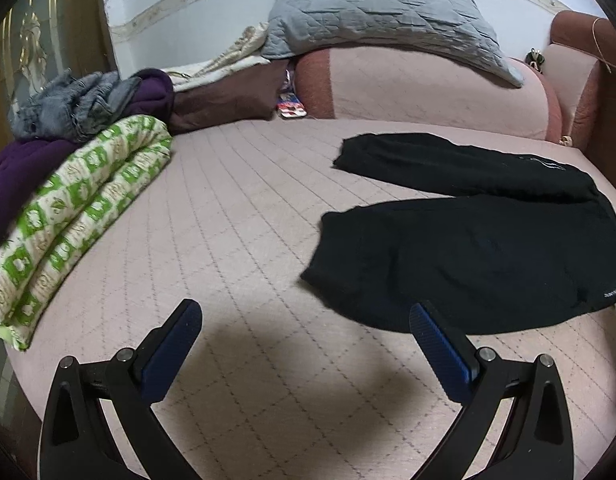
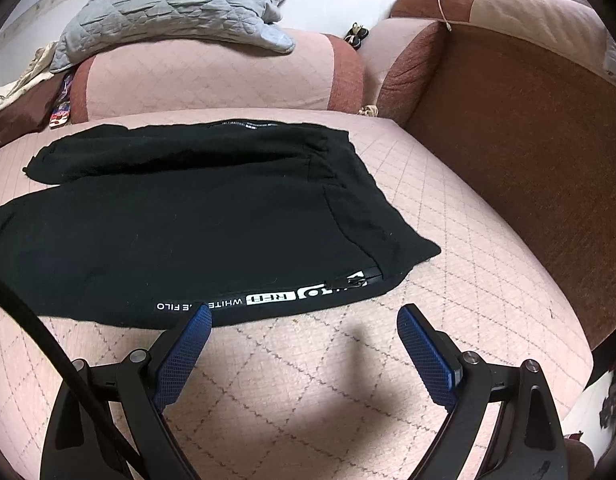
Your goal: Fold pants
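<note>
Black pants (image 1: 480, 236) lie flat on the pink quilted seat (image 1: 235, 208), legs spread towards the left, waist towards the right. In the right wrist view the pants (image 2: 179, 220) show a white printed stripe along the near side seam. My left gripper (image 1: 305, 312) is open and empty, above the seat just left of the near leg's cuff. My right gripper (image 2: 303, 316) is open and empty, above the seat in front of the pants' near edge by the waist.
A green-and-white folded blanket (image 1: 75, 216), purple cloth (image 1: 11, 184) and grey clothes (image 1: 71, 104) are piled at the left. A grey quilted pillow (image 1: 388, 12) lies on the backrest. A brown armrest (image 2: 520, 120) bounds the seat at the right.
</note>
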A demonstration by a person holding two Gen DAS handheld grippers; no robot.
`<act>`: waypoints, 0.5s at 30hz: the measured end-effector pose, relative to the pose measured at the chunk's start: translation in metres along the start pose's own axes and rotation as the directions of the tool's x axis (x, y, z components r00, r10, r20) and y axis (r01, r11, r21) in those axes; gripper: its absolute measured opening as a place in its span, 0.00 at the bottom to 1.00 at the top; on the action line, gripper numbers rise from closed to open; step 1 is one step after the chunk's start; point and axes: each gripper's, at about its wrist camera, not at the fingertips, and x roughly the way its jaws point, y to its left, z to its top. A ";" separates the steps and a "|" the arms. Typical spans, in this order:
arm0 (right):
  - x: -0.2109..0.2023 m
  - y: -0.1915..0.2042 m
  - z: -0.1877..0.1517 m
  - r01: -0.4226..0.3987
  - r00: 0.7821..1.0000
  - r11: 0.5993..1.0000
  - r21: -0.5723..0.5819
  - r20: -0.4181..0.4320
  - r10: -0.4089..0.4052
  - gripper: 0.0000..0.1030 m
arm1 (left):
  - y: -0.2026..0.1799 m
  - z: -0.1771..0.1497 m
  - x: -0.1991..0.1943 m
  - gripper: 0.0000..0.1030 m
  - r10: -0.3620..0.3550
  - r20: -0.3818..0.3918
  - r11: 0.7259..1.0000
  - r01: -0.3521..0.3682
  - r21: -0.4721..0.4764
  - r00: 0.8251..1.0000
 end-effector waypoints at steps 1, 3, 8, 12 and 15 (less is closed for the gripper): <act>0.001 0.000 0.000 0.000 1.000 1.000 0.002 -0.006 0.000 0.94 | 0.000 0.000 0.001 1.00 -0.007 -0.006 1.000 0.007 -0.002 1.000; 0.003 0.000 0.000 -0.001 1.000 1.000 0.010 -0.015 0.001 0.94 | 0.000 0.000 0.002 1.00 -0.012 -0.010 1.000 0.012 -0.004 1.000; 0.004 0.001 0.000 0.000 1.000 1.000 0.016 -0.023 0.000 0.94 | -0.003 -0.002 0.004 1.00 -0.022 -0.022 1.000 0.022 0.002 1.000; 0.004 0.002 0.000 0.000 1.000 1.000 0.009 -0.025 0.001 0.94 | -0.004 -0.002 0.005 1.00 -0.027 -0.026 1.000 0.027 0.002 0.999; 0.005 0.003 0.000 0.001 1.000 1.000 0.007 -0.025 0.000 0.94 | -0.003 -0.002 0.005 1.00 -0.030 -0.031 1.000 0.030 -0.001 0.999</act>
